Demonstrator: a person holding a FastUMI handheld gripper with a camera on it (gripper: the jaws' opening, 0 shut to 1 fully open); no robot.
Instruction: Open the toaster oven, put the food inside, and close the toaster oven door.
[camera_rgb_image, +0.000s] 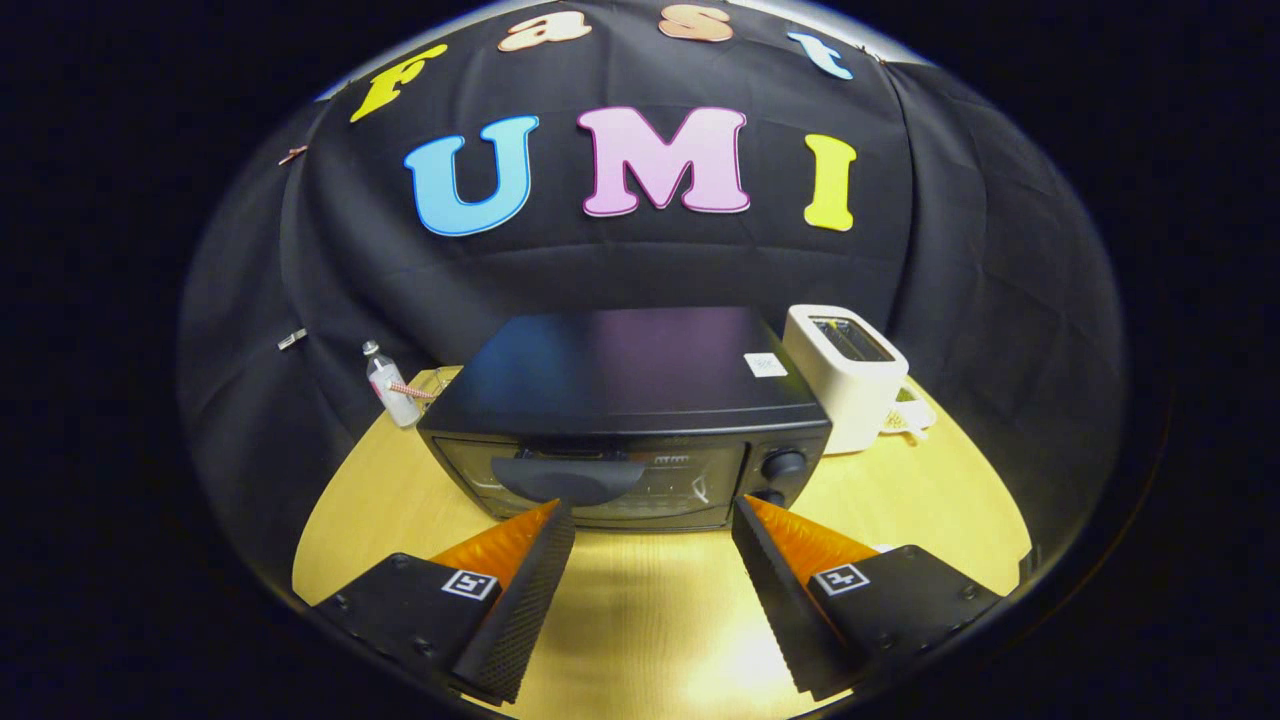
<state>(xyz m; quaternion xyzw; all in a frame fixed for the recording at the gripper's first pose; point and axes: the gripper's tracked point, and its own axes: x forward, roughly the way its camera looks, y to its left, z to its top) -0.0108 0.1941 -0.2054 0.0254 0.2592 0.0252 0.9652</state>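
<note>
We see the black box-shaped metal toaster oven (640, 420) standing on the pale yellow wooden table (930, 500), just ahead of our gripper (652, 522). Its glass door (600, 480) is up and shut, with the dark curved handle (568, 478) across the upper part of the door, nearer our left finger. The oven's long axis runs side to side across our view; its front faces us, and 2 round black knobs (783, 464) sit at the right end of that front. Our tongs stand wide open with nothing between the fingers, which hang above bare table just short of the door.

A shut door fits 2 stages: food yet to go in, or food already in and the door closed again. We cannot tell what lies behind the glass, and no food shows on the table. If the door is to be opened, we judge the handle wants a centred, square grip, then a pull out and down along the hinge's arc.

Beside the oven stand a white slot toaster (845, 375) and a small clear plastic bottle (392, 392).
</note>
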